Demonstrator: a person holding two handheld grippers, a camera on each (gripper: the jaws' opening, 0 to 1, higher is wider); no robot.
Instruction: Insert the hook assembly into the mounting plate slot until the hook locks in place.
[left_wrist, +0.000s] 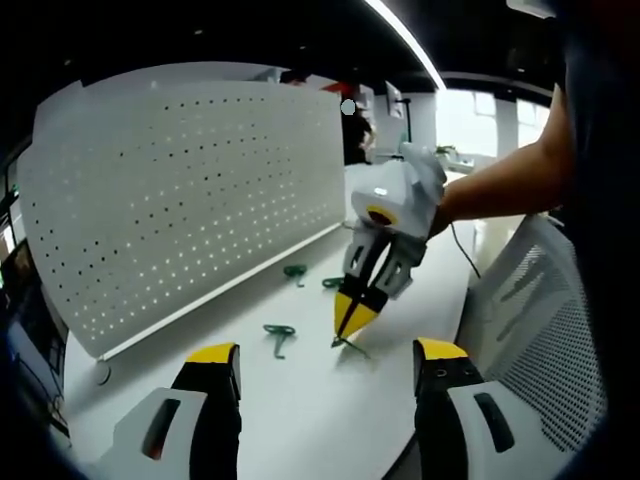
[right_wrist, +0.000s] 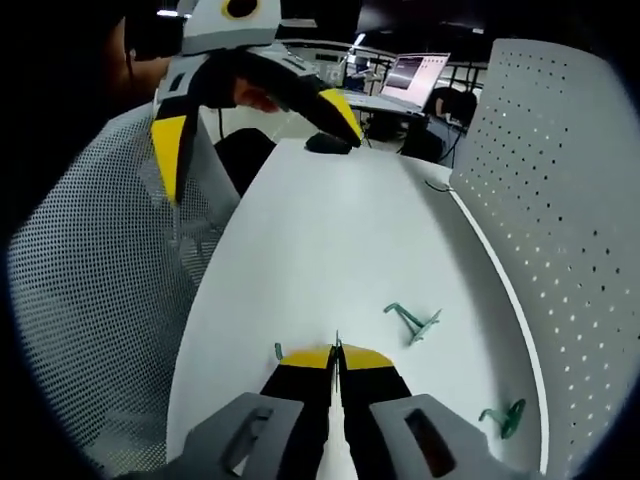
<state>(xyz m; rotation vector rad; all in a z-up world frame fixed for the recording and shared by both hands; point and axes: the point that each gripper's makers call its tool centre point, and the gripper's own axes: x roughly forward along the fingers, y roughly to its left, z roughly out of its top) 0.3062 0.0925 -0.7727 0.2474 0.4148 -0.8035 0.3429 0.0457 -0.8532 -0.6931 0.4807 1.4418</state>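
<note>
Open bench lane between perforated boards

The white bench has a wide bare strip running to its far end, bounded on one side by the upright pegboard and on the other by a perforated mesh panel. Scattered green hooks lie near the pegboard's foot. In the left gripper view the right tool stands tips-down on the bench, pinched on a hook, blocking the middle; the left tool has its jaws spread wide.

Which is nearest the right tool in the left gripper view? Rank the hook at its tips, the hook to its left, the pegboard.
1. Hook at the tips, under the right tool.
2. Hook to the left, mid-table.
3. Pegboard, upright behind.
</note>
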